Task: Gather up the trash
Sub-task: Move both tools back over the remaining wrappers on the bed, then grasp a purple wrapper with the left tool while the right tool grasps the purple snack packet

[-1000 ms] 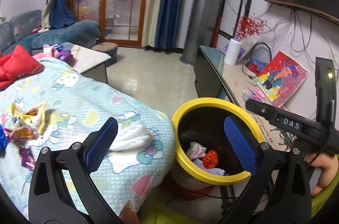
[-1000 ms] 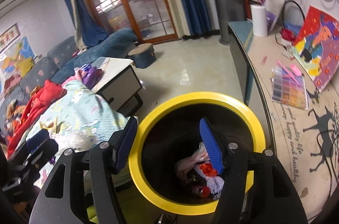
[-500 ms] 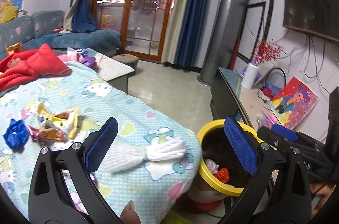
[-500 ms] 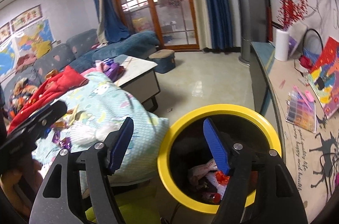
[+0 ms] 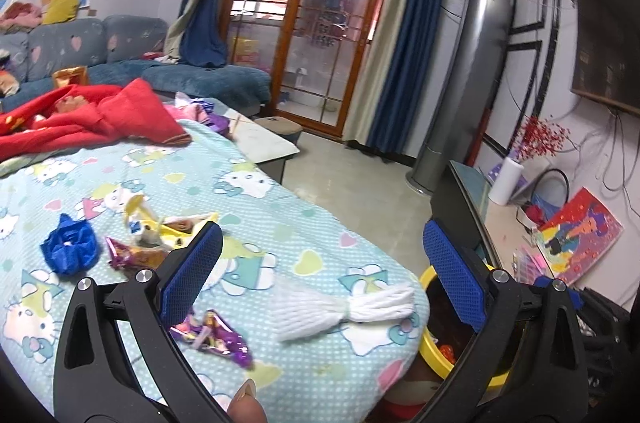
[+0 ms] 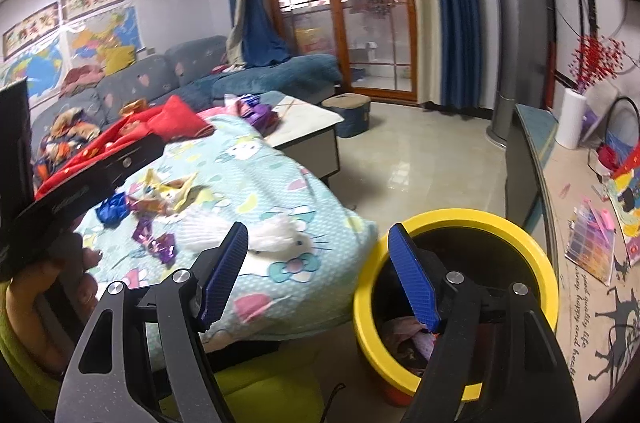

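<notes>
A table under a pale blue cartoon-print cloth [image 5: 256, 207] carries the trash: a white foam net sleeve [image 5: 348, 307] near the right edge, purple wrappers [image 5: 212, 337], a crumpled blue wrapper [image 5: 70, 249] and yellow packets [image 5: 168, 227]. My left gripper [image 5: 320, 271] is open and empty above the cloth, the white sleeve lying between its blue pads. A yellow-rimmed bin [image 6: 472, 223] with trash inside stands right of the table. My right gripper [image 6: 320, 267] hovers over the gap between cloth [image 6: 280, 191] and bin, jaws opening, nothing between them.
A red garment [image 5: 92, 119] lies at the cloth's far end. A low white coffee table [image 6: 304, 119] and stool stand beyond. A long cabinet [image 6: 560, 223] with papers, a vase and a painting runs along the right wall. A hand [image 6: 44, 287] holds the left tool.
Both views have swung left and lifted away from the bin toward the cloth-covered table. The right jaws stand wider than before. The left jaws have stayed wide.
</notes>
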The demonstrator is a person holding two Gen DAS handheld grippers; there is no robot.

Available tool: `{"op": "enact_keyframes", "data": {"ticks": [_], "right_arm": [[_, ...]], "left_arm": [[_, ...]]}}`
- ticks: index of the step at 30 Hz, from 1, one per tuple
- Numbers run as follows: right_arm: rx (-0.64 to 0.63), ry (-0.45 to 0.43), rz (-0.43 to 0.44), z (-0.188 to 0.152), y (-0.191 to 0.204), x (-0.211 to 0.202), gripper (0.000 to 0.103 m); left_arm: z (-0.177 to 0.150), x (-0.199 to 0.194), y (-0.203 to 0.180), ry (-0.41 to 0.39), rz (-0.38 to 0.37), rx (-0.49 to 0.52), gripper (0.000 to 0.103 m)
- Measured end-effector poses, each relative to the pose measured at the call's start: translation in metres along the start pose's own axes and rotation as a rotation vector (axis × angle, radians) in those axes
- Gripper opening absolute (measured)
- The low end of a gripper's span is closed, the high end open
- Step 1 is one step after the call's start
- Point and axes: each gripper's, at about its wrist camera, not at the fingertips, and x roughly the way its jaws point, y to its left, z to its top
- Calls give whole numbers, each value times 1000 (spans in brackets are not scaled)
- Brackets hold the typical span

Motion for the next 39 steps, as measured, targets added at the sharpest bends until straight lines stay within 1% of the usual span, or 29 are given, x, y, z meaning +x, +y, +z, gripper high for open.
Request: {"op": "enact_keyframes", "data": {"ticks": [8, 19, 27, 35, 36, 39], "right_arm": [[-72, 19, 51, -2, 35, 8, 70], [-156, 51, 121, -5, 78, 21, 70], [-216, 95, 188, -7, 108, 36, 70], [-271, 148, 252, -6, 136, 58, 70], [-277, 153, 255, -6, 140, 62, 70], [-287, 176, 275, -6, 149, 74, 70]], "left_arm": [[4, -6, 24, -30, 53, -23, 92], [11, -9, 63, -39, 118, -92, 92], [13, -6, 99, -7, 178, -153, 92], [12, -2, 140, 35, 210, -222, 92], [11, -2, 143, 38, 211, -228, 91], [11, 0, 158, 53, 208, -249, 83]]}}
